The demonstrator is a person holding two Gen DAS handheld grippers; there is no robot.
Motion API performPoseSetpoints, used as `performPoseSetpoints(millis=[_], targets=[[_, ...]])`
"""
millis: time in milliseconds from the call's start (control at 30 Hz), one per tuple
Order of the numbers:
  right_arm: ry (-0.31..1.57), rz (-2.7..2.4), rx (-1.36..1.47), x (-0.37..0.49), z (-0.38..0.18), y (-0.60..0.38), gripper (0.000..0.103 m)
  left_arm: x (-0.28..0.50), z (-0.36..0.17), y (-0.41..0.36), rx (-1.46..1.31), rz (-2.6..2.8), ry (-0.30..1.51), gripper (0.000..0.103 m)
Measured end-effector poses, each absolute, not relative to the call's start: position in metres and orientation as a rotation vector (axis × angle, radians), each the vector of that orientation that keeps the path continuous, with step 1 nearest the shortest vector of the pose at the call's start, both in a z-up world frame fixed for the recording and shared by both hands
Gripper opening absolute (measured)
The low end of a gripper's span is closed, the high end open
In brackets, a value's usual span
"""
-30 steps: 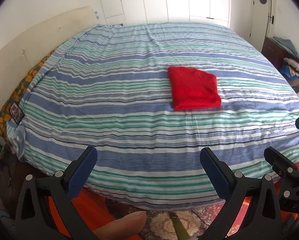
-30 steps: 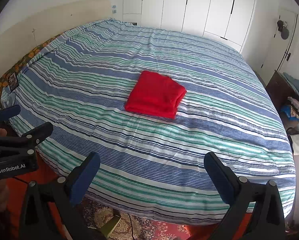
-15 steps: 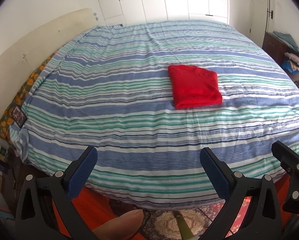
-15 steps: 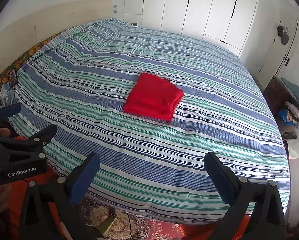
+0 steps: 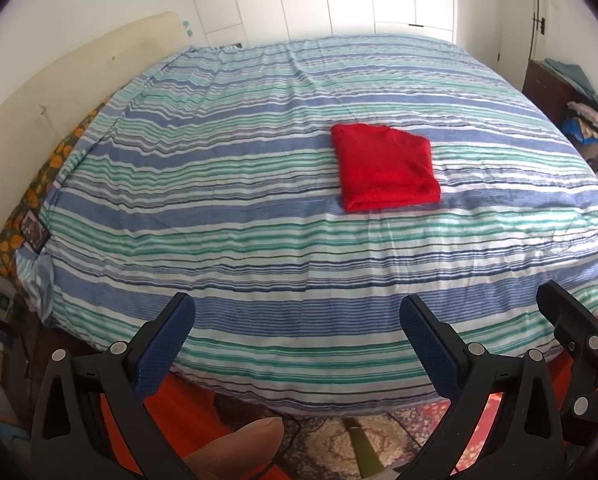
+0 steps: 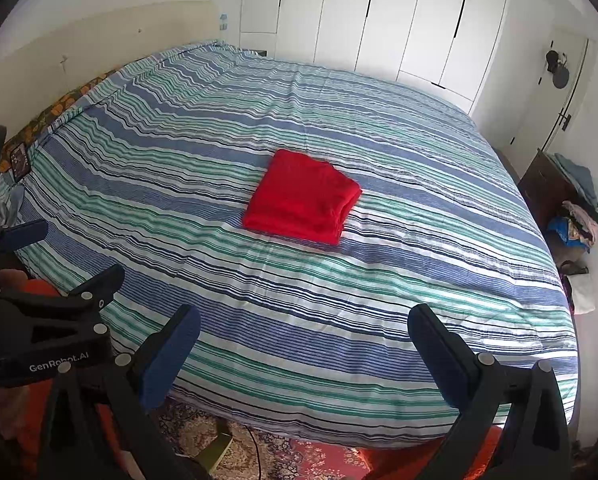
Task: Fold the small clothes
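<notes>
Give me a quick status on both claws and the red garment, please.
Left claw open, empty. Right claw open, empty. Red garment folded square on the striped duvet, untouched. Nothing between claws and it.

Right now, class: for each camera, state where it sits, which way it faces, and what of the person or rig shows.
Left wrist: on the left gripper, facing across the striped bed; a fingertip shows.
Right wrist: on the right gripper, facing the bed; the left gripper appears at left.
Shared: the folded red garment and white wardrobe.

A striped bedspread (image 6: pixel 379 288) covers the bed before white wardrobe doors (image 6: pixel 379 20), daylit.
</notes>
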State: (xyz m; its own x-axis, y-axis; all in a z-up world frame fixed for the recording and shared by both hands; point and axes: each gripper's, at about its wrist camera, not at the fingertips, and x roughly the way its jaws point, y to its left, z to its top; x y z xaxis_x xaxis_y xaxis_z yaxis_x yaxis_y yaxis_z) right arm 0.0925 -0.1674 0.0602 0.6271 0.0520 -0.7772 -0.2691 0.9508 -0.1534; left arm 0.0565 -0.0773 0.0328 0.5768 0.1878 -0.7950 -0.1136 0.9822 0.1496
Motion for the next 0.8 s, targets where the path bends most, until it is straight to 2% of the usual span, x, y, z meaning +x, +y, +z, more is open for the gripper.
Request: performPoseSetpoints(millis=[800], targets=[[0.869, 0.148, -0.259, 0.0932, 0.0587, -0.1726, 0.102, 0.0573, 0.0334, -0.081, 0.072, 0.156, 0.934, 0.102]])
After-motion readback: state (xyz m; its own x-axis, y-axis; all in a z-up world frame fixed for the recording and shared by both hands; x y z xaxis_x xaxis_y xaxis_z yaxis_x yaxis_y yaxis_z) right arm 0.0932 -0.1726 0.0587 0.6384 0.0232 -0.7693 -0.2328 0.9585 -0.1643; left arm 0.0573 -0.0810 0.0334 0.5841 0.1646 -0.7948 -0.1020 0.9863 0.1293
